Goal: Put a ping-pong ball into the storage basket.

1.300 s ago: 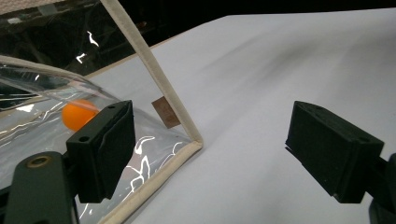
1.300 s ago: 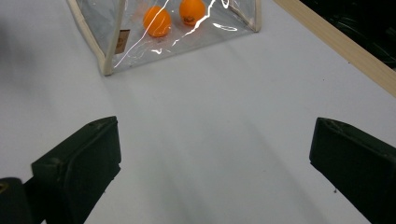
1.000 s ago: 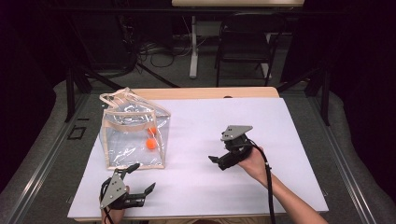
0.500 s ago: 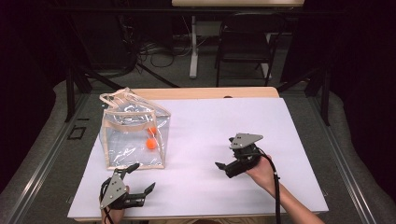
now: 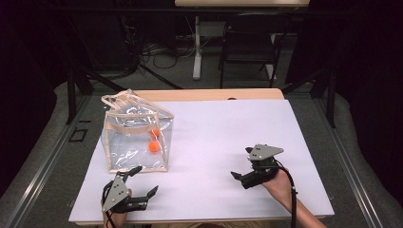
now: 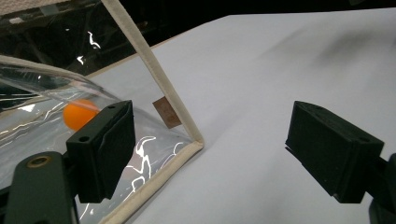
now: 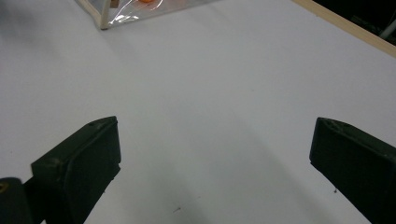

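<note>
A clear plastic bag (image 5: 135, 142) with beige trim stands on the white table cover (image 5: 223, 128) at the left. Two orange balls (image 5: 153, 146) lie inside it. My left gripper (image 5: 146, 179) rests near the front edge, just in front of the bag's near right corner, open and holding nothing. In the left gripper view the bag's trimmed corner (image 6: 159, 88) and an orange ball (image 6: 77, 113) sit close ahead of the left gripper (image 6: 210, 144). My right gripper (image 5: 241, 163) is at the front right, open over bare cover, pointing left. The right gripper (image 7: 215, 154) faces the bag's corner (image 7: 109, 14) far off.
The wooden table edge (image 5: 214, 94) shows beyond the white cover. A black chair (image 5: 247, 47) and a desk leg (image 5: 196, 47) stand on the floor behind the table. Metal rails (image 5: 47, 156) run along both sides.
My right gripper has drawn back toward the near edge and a little to the right, staying open. The left gripper, the bag and the balls have not moved.
</note>
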